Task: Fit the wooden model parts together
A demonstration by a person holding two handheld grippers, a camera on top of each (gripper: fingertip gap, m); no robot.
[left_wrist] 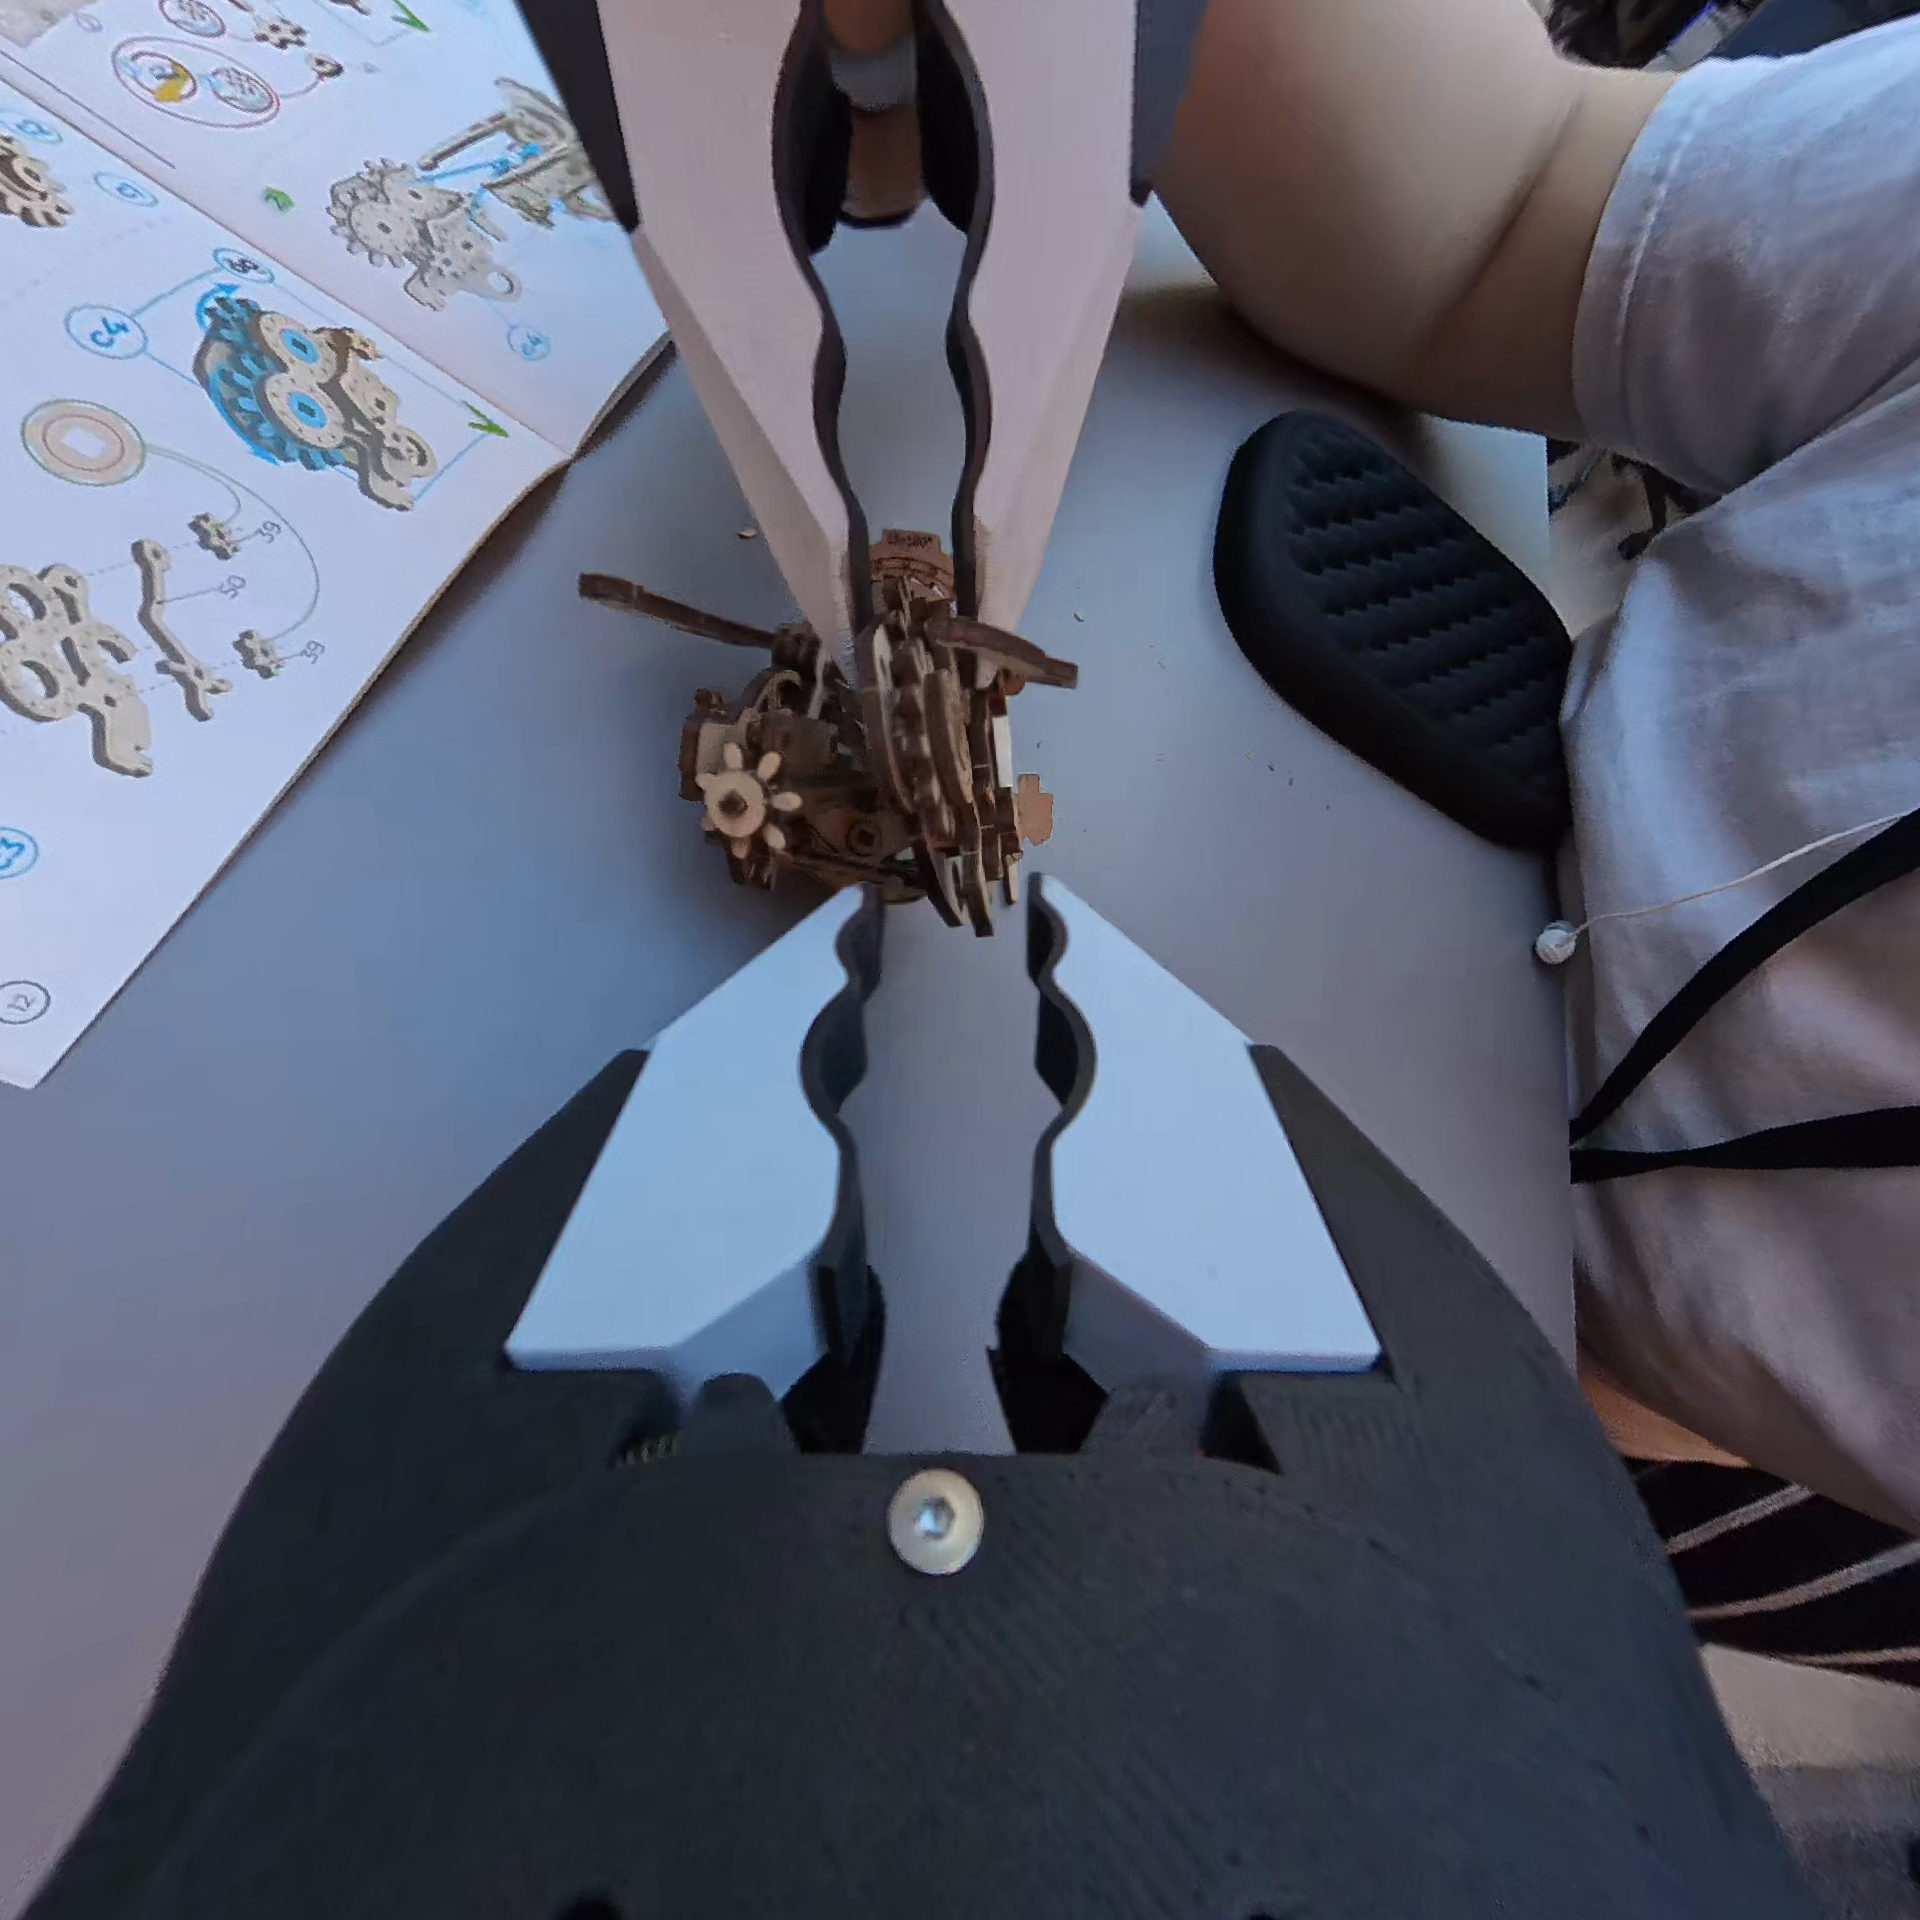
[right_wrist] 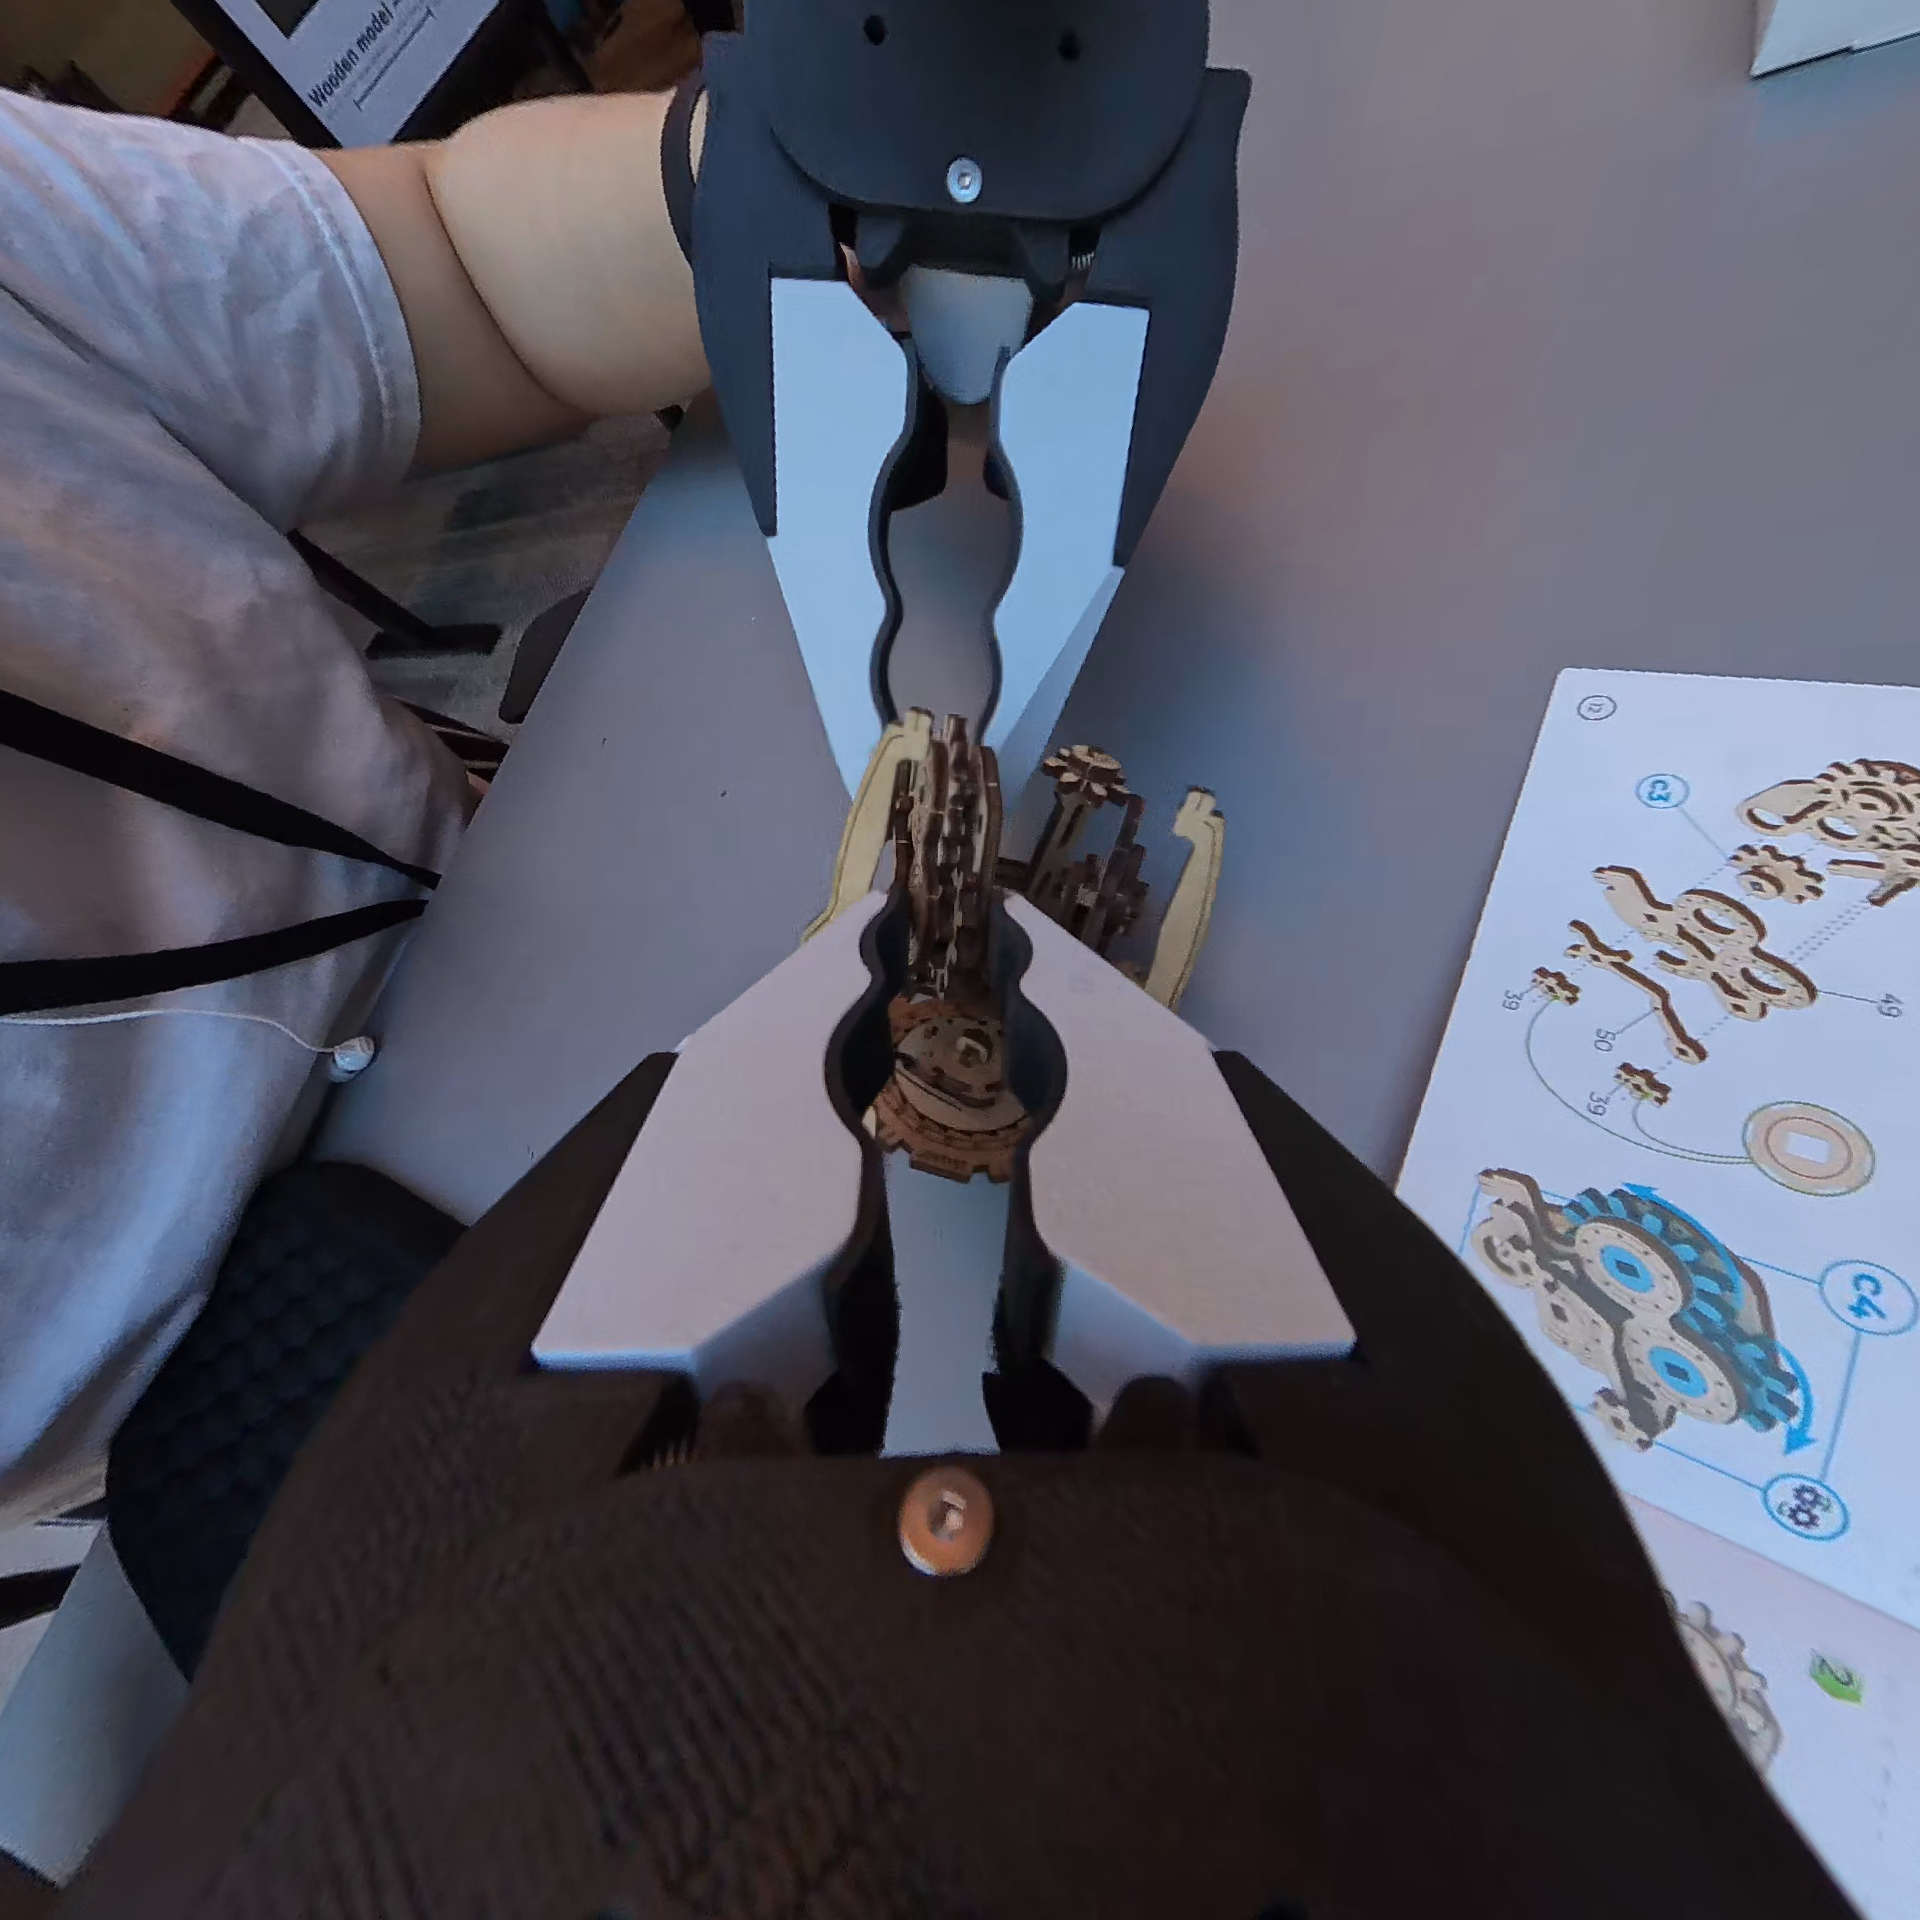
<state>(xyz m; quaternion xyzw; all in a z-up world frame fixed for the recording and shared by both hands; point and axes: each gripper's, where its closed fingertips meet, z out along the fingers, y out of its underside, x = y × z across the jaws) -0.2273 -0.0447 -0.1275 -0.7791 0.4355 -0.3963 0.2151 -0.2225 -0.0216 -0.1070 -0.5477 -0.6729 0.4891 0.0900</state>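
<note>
A small wooden gear model (left_wrist: 873, 748) sits low over the grey table (left_wrist: 468, 935), with gear plates, a pale cog and thin arms sticking out sideways. My right gripper (right_wrist: 948, 914) is shut on the model's stack of gear plates (right_wrist: 951, 831). In the left wrist view it comes in from the top (left_wrist: 914, 608). My left gripper (left_wrist: 951, 891) faces it from the opposite side with its jaws apart. The near edge of the gear plates reaches just between its tips, and I see no clamping. It also shows in the right wrist view (right_wrist: 938, 717).
An open instruction booklet (left_wrist: 239, 436) lies on the table beside the model and also shows in the right wrist view (right_wrist: 1683, 1091). A person's arm (left_wrist: 1382, 208) and grey-shirted body (left_wrist: 1745, 935) are close by. A black chair armrest (left_wrist: 1392, 623) sits at the table edge. My left and right fingertips are right by each other.
</note>
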